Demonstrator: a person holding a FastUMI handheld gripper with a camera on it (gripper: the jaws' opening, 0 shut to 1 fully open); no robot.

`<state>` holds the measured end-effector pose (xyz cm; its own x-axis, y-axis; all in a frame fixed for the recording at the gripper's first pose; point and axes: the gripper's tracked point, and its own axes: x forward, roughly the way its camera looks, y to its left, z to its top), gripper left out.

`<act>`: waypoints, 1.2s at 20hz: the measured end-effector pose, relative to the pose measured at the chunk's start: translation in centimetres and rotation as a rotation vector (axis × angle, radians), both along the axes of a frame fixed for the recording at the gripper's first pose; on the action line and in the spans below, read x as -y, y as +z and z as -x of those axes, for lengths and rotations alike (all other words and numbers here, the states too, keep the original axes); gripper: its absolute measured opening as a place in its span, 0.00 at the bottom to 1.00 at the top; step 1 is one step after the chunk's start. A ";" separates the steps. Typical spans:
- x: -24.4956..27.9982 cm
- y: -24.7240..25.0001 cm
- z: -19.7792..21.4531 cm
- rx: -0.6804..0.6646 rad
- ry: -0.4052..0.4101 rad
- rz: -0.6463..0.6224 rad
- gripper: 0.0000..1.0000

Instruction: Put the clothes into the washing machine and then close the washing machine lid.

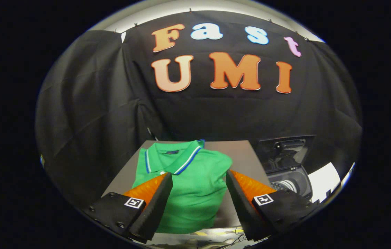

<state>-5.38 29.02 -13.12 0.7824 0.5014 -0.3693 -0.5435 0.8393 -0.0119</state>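
One green shirt [192, 186] lies on the table [240, 152], showing between my claw [199, 181] fingers, which are spread wide and grasp nothing; one washing machine [290, 173] stands beside the table, lid [285, 150] raised

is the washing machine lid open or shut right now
Open: the washing machine lid stands raised behind the exposed drum, to the right of the green shirt.

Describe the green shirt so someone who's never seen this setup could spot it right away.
Start at the grey table in front of the black cloth wall. The green polo shirt lies flat on it, between and just beyond the open fingers of the hand-held gripper, left of the washing machine with its raised lid. Its bright green and blue-and-white striped collar set it apart.
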 end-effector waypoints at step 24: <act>-4.4 -7.4 3.9 -0.146 0.222 0.142 0.84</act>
